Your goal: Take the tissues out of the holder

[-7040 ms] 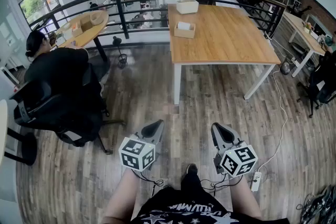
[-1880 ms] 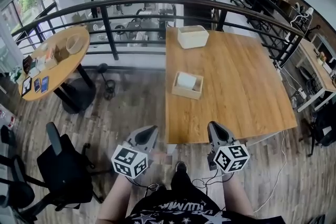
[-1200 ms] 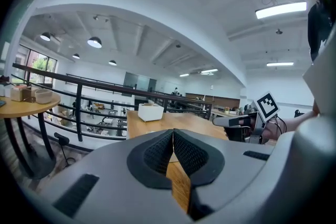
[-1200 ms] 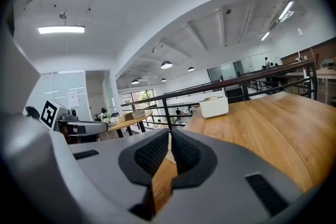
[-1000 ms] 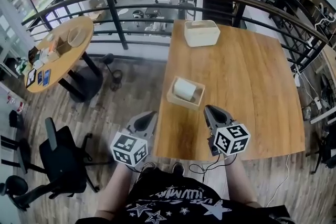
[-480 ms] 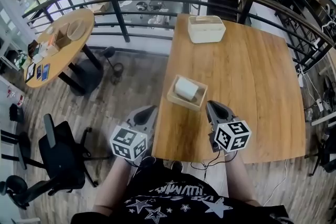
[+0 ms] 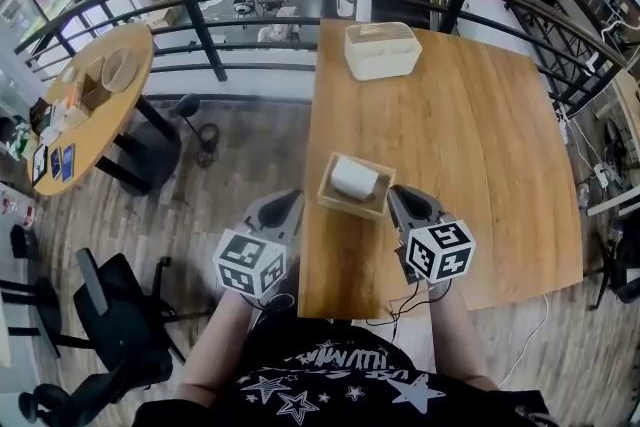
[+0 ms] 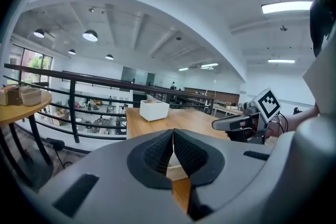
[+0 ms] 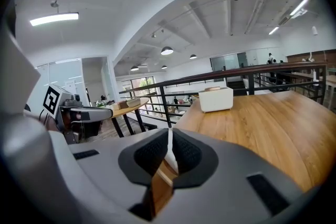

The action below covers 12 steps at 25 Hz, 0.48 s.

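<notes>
A shallow wooden holder [image 7: 343,200] sits near the front left corner of the wooden table [image 7: 480,165], with a white roll of tissue [image 7: 353,177] lying in it. My left gripper [image 7: 291,201] hovers just left of the holder, off the table's left edge, jaws shut and empty. My right gripper [image 7: 397,194] is over the table just right of the holder, also shut and empty. In the left gripper view my left gripper [image 8: 172,135] points at the holder, mostly hidden behind the jaws. In the right gripper view the tissue [image 9: 171,157] shows behind my right gripper [image 9: 169,135].
A white box [image 7: 382,50] stands at the table's far left end. A black railing [image 7: 200,25] runs behind the table. A round table [image 7: 90,105] with small items and an office chair [image 7: 110,315] are on the left.
The person has stepped up to the table. Both grippers have moved forward and now flank the holder, which sat ahead of them a second ago. Jaws stay shut.
</notes>
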Tool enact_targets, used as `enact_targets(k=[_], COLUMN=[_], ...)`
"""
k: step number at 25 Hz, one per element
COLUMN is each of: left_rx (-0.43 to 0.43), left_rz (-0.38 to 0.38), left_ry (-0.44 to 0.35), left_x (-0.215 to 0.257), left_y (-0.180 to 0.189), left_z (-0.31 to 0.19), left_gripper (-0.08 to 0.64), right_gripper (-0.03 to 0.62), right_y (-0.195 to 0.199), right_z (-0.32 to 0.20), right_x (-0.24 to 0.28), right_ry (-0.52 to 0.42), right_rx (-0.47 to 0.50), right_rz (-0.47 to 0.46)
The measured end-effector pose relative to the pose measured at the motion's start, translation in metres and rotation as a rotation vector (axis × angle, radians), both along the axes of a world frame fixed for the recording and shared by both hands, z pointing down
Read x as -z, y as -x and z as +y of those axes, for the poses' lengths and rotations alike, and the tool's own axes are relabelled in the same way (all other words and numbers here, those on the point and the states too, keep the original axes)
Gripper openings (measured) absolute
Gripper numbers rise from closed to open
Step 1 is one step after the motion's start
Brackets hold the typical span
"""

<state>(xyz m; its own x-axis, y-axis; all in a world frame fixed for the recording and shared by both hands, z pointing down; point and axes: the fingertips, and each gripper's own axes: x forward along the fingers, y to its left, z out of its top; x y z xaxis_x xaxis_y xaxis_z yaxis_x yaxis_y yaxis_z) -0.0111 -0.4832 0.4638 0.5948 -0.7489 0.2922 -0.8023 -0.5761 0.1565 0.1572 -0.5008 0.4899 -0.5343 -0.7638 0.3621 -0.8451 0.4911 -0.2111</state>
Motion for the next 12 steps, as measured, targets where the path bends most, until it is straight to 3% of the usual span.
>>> enact_targets(k=[12], left_rx=[-0.033], left_rz=[0.032], left_ry=[0.014], left_x=[-0.012], left_y=[0.028], left_z=[-0.066], left_gripper=[0.014], right_gripper=[0.030], right_y=[0.036], right_z=[-0.043], right_x=[-0.033], right_ry=[0.076], right_rx=[0.054], right_rz=[0.074])
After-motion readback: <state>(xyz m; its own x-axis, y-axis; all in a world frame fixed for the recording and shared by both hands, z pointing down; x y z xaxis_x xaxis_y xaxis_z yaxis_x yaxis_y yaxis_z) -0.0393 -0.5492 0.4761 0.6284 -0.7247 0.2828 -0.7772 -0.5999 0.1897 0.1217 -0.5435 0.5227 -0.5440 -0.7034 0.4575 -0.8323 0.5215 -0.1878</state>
